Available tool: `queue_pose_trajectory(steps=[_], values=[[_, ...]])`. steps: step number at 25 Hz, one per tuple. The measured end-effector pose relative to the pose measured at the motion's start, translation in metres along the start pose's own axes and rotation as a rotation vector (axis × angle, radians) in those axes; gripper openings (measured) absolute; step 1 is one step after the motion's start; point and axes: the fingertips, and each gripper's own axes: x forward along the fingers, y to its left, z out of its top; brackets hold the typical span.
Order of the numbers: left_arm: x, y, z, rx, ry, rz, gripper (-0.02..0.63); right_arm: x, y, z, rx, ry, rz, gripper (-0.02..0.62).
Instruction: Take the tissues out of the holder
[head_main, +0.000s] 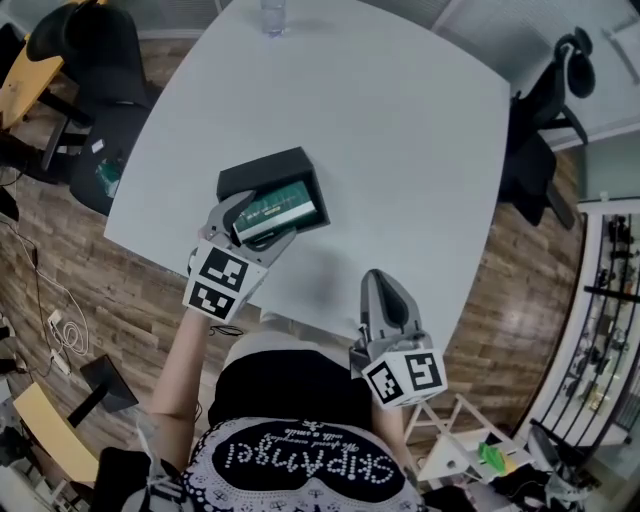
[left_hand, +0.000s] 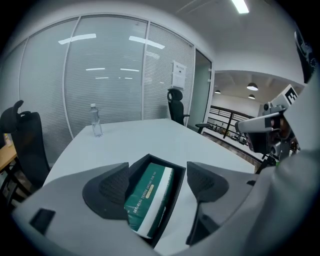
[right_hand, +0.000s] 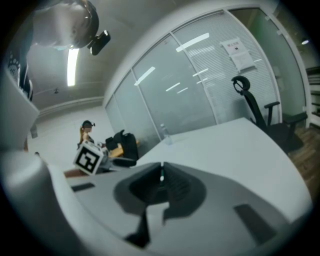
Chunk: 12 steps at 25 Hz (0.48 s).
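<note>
A black open-topped holder (head_main: 262, 166) lies on the white table (head_main: 380, 120) with a green and white tissue pack (head_main: 282, 207) inside it. My left gripper (head_main: 262, 224) is open, its jaws on either side of the holder's near end. In the left gripper view the tissue pack (left_hand: 149, 197) shows between the spread pads (left_hand: 107, 187) of the left gripper (left_hand: 157, 172), tilted up inside the holder (left_hand: 179, 175); neither pad presses on it. My right gripper (head_main: 376, 278) is shut and empty over the table's near edge, right of the holder. In its own view the right gripper (right_hand: 161, 169) has its jaws closed together.
A clear water bottle (head_main: 272, 15) stands at the table's far edge, also seen as the bottle (left_hand: 96, 122). Black office chairs (head_main: 95, 60) (head_main: 545, 130) stand at both sides of the table. The person's torso is against the near edge.
</note>
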Motion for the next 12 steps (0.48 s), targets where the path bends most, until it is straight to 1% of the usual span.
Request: queue_pose_trajectory(steps=[5,12], values=[[0.015,0.001,-0.018,-0.020,0.050,-0.018,0.359,0.004,-0.004,-0.001,0.007,0.013,-0.012,0.035],[0.031,0.003,-0.030,-0.018,0.106,-0.042,0.362,0.011,-0.008,0.003,0.012,0.016,-0.024,0.035]])
